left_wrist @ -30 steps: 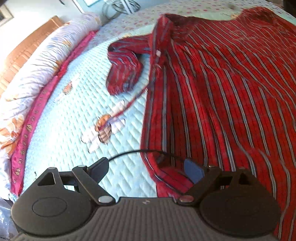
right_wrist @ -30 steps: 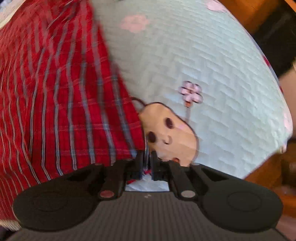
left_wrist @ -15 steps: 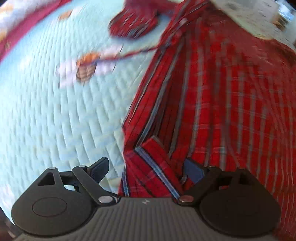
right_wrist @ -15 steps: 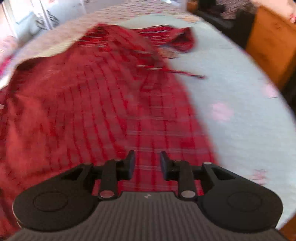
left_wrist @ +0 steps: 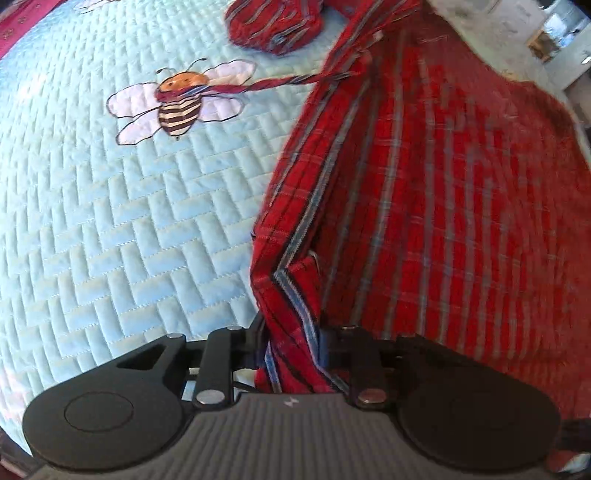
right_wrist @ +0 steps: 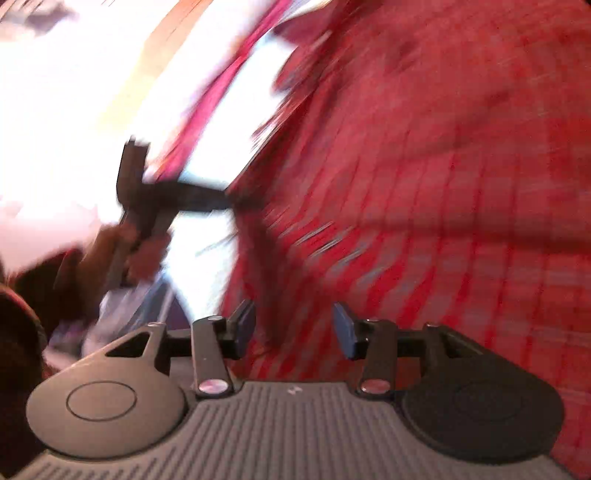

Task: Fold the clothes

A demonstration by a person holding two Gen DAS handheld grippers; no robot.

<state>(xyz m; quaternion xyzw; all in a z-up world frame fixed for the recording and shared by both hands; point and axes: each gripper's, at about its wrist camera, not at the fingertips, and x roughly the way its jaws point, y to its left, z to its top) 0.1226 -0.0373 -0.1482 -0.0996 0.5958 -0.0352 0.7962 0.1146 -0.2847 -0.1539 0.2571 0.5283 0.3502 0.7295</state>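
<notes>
Pinching a bunched fold of cloth, the left gripper (left_wrist: 291, 339) sits at the bottom centre of the left wrist view; its jaws have just been closing and now press from both sides on the hem corner of the red plaid shirt (left_wrist: 443, 192). From that pinch the shirt's edge climbs toward the upper middle of the frame, and the body of the garment fills the whole right half (blue and pale stripes run along its length). A crumpled sleeve (left_wrist: 273, 26) lies at the top centre, and a thin twisted strip of the same cloth (left_wrist: 280, 81) trails from the shirt's edge leftward across an appliquéd bee (left_wrist: 181, 103) in the upper left. All of this rests on a pale blue quilted bedspread (left_wrist: 110, 229), which covers the left half of the frame.

In the right wrist view, badly smeared by motion, the right gripper (right_wrist: 293, 328) at the bottom centre has jaws that have just been opening; they stand apart with nothing pressed between them, the shirt lying behind the gap and filling the right side. At the left middle a person's hand (right_wrist: 144, 254) grips the handle of the other gripper, whose dark fingers (right_wrist: 199, 201) meet the shirt's edge.
</notes>
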